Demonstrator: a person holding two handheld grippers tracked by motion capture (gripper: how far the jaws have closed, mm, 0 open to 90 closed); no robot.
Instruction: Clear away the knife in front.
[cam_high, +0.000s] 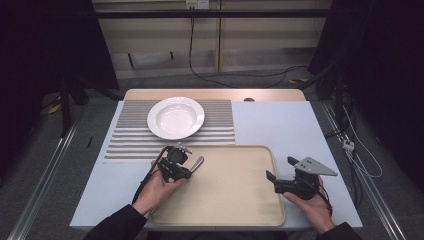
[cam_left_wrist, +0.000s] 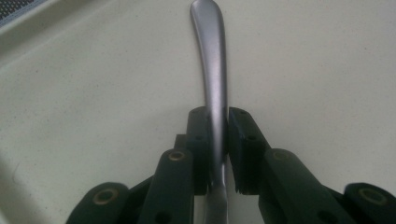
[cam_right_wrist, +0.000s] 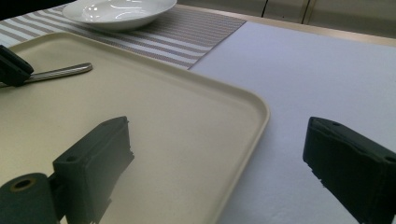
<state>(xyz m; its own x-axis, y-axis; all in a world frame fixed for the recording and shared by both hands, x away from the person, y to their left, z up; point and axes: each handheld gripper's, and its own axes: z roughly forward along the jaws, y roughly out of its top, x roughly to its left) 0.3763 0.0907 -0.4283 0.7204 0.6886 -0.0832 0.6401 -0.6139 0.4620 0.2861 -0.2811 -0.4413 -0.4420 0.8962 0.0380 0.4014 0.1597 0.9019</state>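
No writing is readable; the left tool (cam_left_wrist: 218, 135) clamps a metal handle (cam_left_wrist: 212, 60), the right tool (cam_right_wrist: 224, 158) gapes over the tray (cam_right_wrist: 196, 116).

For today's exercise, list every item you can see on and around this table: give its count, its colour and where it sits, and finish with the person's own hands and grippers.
Tray: one, beige, near middle of the table.
Plate: one, white, on the striped mat, beyond the tray.
Striped mat: one, grey and white, far left part of the table.
Table cover: one, pale blue-white, under the mat and tray.
Metal utensil handle: one, silver, above the tray's left part, clamped in the left gripper.
Left gripper: one, black, shut on the handle, over the tray's left edge.
Right gripper: one, black, jaws wide open, straddling the tray's right edge.
Hands: two, dark sleeves, at the near edge.
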